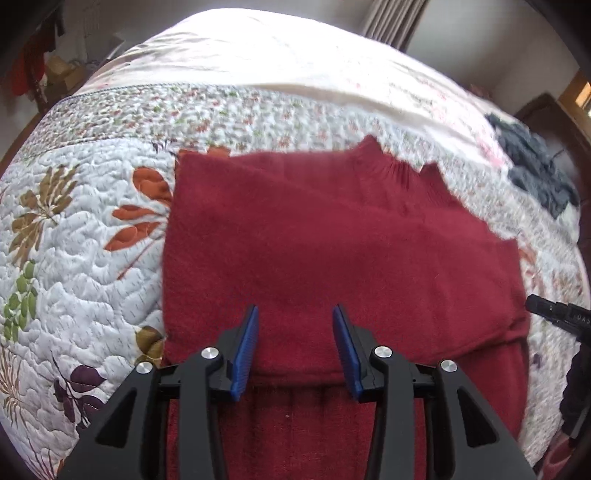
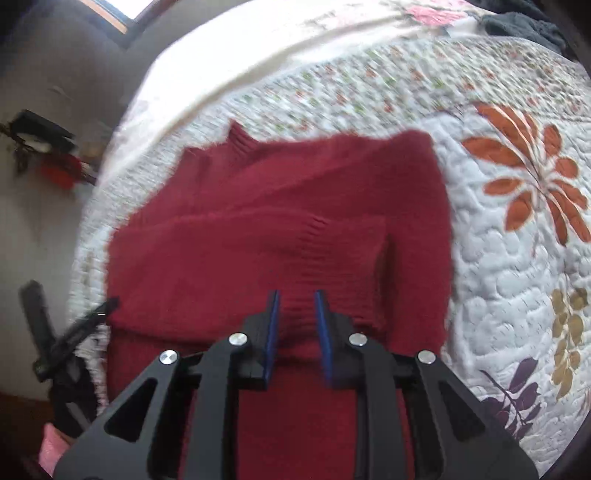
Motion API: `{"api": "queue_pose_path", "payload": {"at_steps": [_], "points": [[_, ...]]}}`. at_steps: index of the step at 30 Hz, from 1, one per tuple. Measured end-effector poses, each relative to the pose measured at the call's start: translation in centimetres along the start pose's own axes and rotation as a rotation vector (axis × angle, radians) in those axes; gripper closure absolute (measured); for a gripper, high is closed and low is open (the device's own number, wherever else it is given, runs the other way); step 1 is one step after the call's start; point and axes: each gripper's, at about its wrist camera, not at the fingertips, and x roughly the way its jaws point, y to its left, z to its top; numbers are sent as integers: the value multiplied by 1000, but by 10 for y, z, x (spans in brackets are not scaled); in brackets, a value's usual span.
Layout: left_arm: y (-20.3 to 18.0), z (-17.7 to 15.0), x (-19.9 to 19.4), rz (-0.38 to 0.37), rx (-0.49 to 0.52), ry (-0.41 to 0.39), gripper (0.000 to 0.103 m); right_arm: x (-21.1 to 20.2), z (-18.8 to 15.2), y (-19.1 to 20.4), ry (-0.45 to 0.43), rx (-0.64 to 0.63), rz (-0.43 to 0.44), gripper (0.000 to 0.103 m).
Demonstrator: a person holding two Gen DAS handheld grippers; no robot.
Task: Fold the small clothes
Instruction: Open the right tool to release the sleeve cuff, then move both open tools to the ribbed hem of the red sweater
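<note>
Quilted bedding covers the whole working surface: a white bedspread stitched in wavy lines and printed with orange, olive, green and purple leaves, with a band of small flowers across it and a plain cream sheet beyond. On the quilt lies a dark red knitted sweater, flat, its ribbed collar pointing away from the cameras and one sleeve folded across the body — the right wrist view shows that sleeve's ribbed cuff lying on the chest.

At the far right of the bed, well apart from the sweater, sits a heap of dark grey fabric. Curtains hang by the wall behind the bed, and red clothing hangs in the dim left corner. Beside the bed in the right wrist view, small cluttered items with something red are too blurred to identify.

The left gripper hovers above the near part of the sweater, its blue pads wide apart with nothing between them. The right gripper is also parted, more narrowly, with red knit showing through the gap; whether the pads touch the fabric cannot be told. Each gripper's black tip shows at the edge of the other's view, and faint white lettering on one is unreadable.
</note>
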Motion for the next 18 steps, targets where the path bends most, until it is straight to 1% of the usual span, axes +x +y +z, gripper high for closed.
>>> {"api": "queue_pose_path", "payload": {"at_steps": [1,2,3,6,10,12,13,14,16,17,18], "points": [[1,-2,5,12,4,13,61,7,-2,-5,15,18,-20,83],[4,-4,11,14,6,30,61,13,-4,-11,29,38,-30,86],[6,-6,14,6,6,35,60,17,-5,-16,37,50,-32,86],[10,-6,21,-15,8,42,59,30,-10,-30,46,103,21,86],[14,-3,20,-31,-28,59,59,23,-9,-33,42,132,37,85],[15,-4,7,-31,-49,59,59,5,-14,-29,23,117,38,78],[16,-6,0,-32,-51,55,59,-5,-21,-24,3,93,34,67],[16,-11,-11,-30,-43,48,58,-15,-27,-19,-13,69,27,64],[17,-22,-28,-14,-18,31,55,-34,-50,-10,-37,26,40,63],[18,-32,-39,5,-2,22,52,-42,-63,-8,-40,13,50,63],[20,-41,-48,15,8,17,51,-48,-76,-6,-40,6,56,62]]}}
